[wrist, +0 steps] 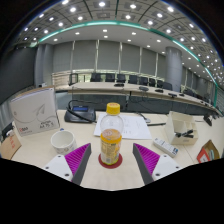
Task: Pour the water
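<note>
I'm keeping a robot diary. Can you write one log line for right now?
tool: open | bottle: upright on table, yellow cap on, between fingers, not gripped | white cup: beside bottle | pouring: not begun

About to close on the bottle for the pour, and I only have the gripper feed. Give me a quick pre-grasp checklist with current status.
1. Bottle between the fingers: ok, it stands centred between the two pads, on a red coaster.
2. Gripper open: ok, a gap shows at each side of the bottle.
3. Bottle upright: ok.
4. Yellow cap removed for pouring: not ok, it sits on the bottle.
5. Receiving vessel in sight: ok, a white cup stands on the table left of the bottle.
6. Water level in the bottle: cannot tell.
</note>
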